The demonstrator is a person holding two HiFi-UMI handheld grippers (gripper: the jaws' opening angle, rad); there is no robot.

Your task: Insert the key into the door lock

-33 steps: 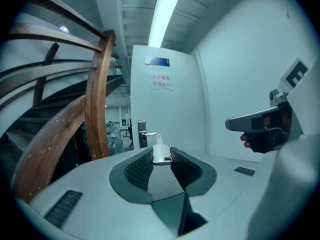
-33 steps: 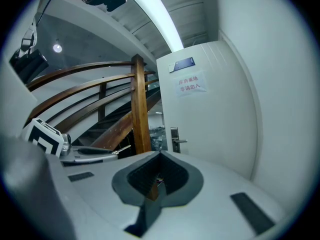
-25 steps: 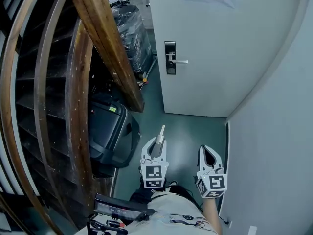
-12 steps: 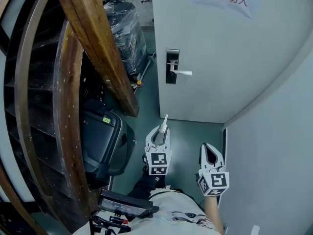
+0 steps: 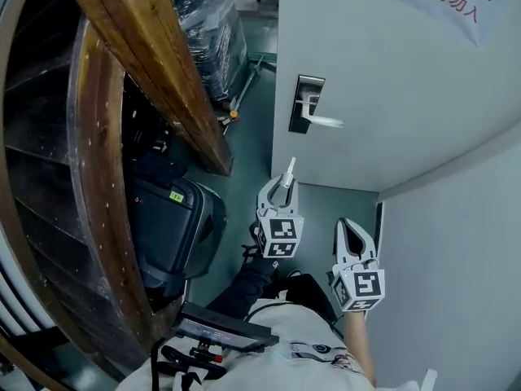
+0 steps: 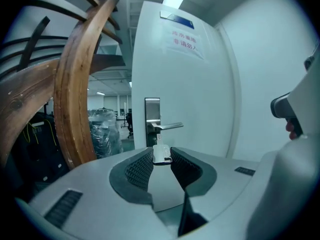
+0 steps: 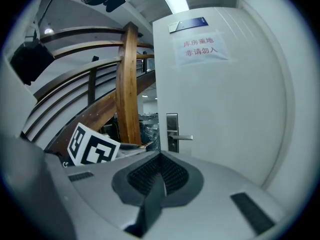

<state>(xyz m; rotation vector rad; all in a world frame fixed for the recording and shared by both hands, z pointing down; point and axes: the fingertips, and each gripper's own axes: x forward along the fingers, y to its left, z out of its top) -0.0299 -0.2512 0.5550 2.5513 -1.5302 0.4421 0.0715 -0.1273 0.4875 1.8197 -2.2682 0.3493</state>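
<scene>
Two claws were raised in front of the person, and only the left claw carried anything. Its jaws were closed on the key, whose blade stuck out past the tips, its long axis aimed forward and up toward the door. The lock plate lay ahead of the key's tip and slightly to its right in the head view, well apart from it. The lever handle jutted rightward from the plate. The keyhole itself was too small to make out. The right claw hung lower and farther back, jaws pressed together on nothing, so the left was the nearer. The path from key to plate looked open. A slanting wooden beam crowded the left side and a wall the right.
</scene>
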